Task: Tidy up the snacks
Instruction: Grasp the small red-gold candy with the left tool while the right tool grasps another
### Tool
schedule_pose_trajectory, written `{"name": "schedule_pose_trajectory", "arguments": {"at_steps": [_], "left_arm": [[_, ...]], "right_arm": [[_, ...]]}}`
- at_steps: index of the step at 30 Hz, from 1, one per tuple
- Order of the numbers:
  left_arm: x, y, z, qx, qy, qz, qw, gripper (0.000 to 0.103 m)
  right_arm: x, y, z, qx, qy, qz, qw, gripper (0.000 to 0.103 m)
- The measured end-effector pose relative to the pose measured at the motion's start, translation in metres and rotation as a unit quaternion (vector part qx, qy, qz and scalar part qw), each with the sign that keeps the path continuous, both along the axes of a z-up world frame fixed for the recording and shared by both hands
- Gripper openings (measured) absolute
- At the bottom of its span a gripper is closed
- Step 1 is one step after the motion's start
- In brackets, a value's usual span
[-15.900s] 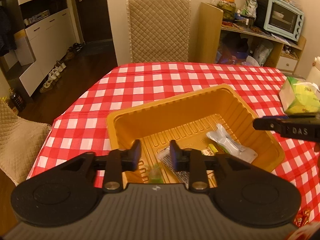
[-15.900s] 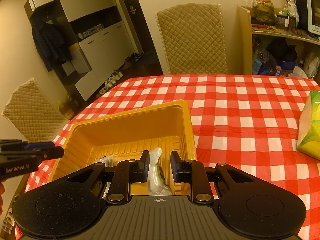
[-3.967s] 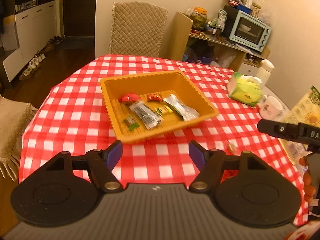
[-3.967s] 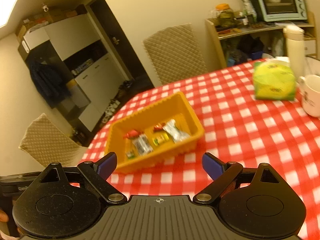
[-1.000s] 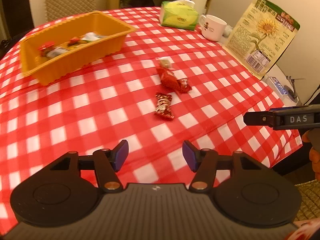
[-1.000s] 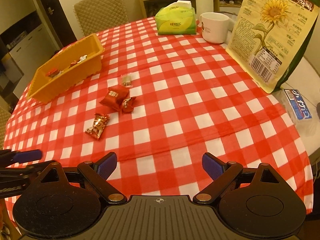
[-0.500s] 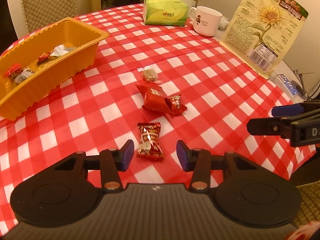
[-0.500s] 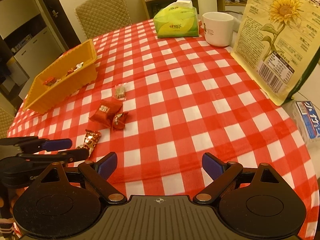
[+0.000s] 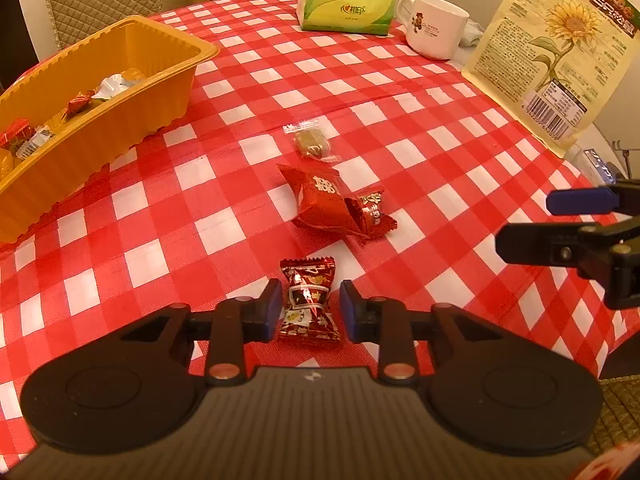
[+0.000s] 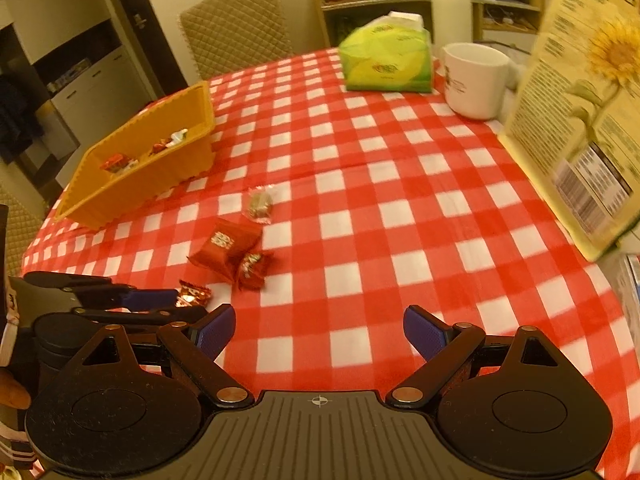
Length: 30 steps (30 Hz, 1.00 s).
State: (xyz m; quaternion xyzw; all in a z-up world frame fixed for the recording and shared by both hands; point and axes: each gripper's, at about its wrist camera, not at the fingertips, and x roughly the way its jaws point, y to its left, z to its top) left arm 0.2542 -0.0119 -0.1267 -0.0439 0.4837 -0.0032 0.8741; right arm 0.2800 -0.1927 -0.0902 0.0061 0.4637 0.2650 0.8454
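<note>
My left gripper (image 9: pixel 307 308) is open, its jaws on either side of a dark red wrapped candy (image 9: pixel 309 300) lying on the checked tablecloth, not touching it. That candy also shows in the right wrist view (image 10: pixel 195 294), between the left gripper's fingers (image 10: pixel 152 298). Beyond it lie a red packet (image 9: pixel 320 200) with a small red candy (image 9: pixel 372 210) against it, and a clear-wrapped brown sweet (image 9: pixel 310 142). The orange tray (image 9: pixel 168 80) at the left holds several snacks. My right gripper (image 10: pixel 319 330) is open and empty above the cloth.
A green tissue pack (image 9: pixel 346 4), a white mug (image 9: pixel 434 26) and a standing sunflower-seed bag (image 9: pixel 560 48) line the far and right side of the table. A quilted chair (image 10: pixel 236 28) stands behind it. The table edge is close at the right.
My left gripper has moved forward and down over the dark red candy, and its jaws have narrowed around it. The right gripper has come lower and nearer the table.
</note>
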Motion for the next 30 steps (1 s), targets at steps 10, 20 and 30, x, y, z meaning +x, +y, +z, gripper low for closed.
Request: {"name": "schedule_pose_trajectory", "arguments": {"at_steps": [10,20,30], "left_arm": [[-0.014,0.017,0.009,-0.009,-0.006,0.038,0.9992,0.018],[-0.047,0.059,0.030,0.003,-0.019,0.118,0.9928,0.018],[-0.082,0.090,0.039,0.009,-0.020,0.183,0.9829,0.018]], "right_arm": [[0.016,0.021,-0.007,0.015,-0.004,0.038,0.999,0.069],[0.030,0.049,-0.018,0.019,0.011,0.070,0.997,0.043],[0.041,0.070,-0.030,0.008,0.016,0.084,0.996,0.028]]}}
